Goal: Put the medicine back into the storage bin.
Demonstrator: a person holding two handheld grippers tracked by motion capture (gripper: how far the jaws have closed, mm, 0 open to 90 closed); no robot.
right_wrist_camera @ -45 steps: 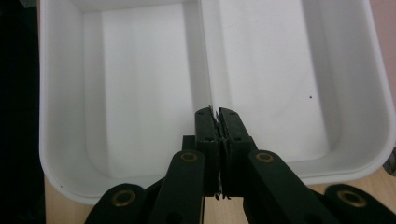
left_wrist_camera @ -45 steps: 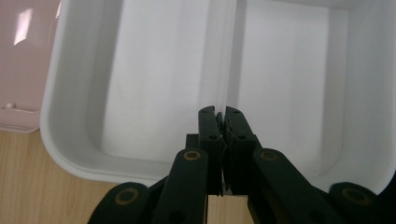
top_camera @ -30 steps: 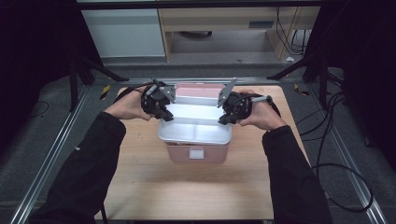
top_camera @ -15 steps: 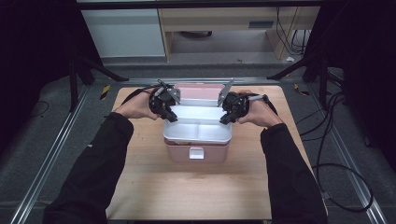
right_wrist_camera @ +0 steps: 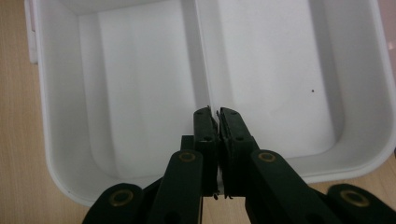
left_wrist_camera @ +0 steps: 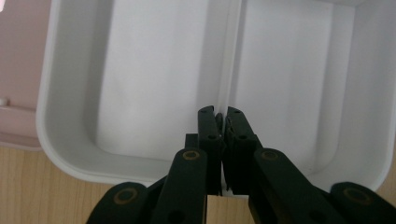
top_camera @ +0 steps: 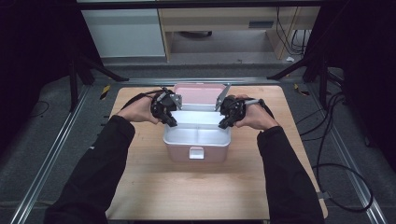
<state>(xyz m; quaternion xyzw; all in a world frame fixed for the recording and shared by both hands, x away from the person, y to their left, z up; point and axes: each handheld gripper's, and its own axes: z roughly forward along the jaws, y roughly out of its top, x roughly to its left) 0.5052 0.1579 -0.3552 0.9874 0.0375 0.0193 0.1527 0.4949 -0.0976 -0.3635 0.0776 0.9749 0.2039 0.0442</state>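
While the white tray [top_camera: 196,135] sits in the pink box [top_camera: 198,153], both grippers, left [top_camera: 171,122] and right [top_camera: 223,124], pinch its divider [left_wrist_camera: 229,70] at opposite ends, fingers pressed together.

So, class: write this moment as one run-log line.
left claw: shut on white tray wall | right claw: shut on opposite wall | tray: in pink box | table: wood

Wooden table [top_camera: 154,196] (light grain), cables [top_camera: 336,140] beside it.

One white tray [top_camera: 196,136], one pink box [top_camera: 196,154], two grippers
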